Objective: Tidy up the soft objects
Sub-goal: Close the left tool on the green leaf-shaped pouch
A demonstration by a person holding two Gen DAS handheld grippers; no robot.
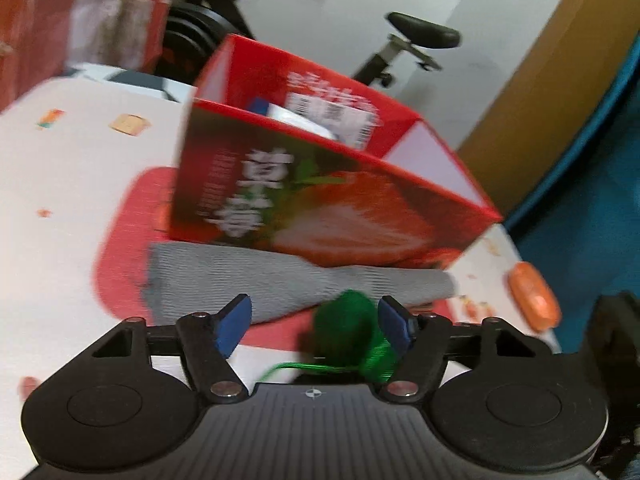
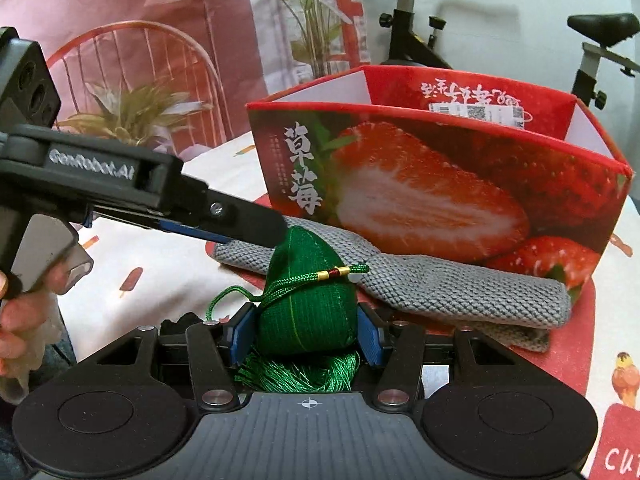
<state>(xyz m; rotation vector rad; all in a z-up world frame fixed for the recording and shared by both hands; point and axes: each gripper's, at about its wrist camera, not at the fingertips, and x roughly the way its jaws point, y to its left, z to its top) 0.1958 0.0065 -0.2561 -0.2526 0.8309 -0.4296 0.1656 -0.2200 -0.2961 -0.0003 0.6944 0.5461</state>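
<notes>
In the lower centre of the right wrist view the right gripper (image 2: 307,330) is clamped on the green cone-shaped fabric pouch with tassel (image 2: 308,300), its point tilted toward the red strawberry-printed cardboard box (image 2: 440,184) just behind, while the left gripper (image 1: 314,326), jaws apart and gripping nothing, reaches its tip

Both wrist views look downward, close on the strawberry box (image 1: 320,196) (image 2: 432,184): left tilted and blurred, right level. Shared: box front.
</notes>
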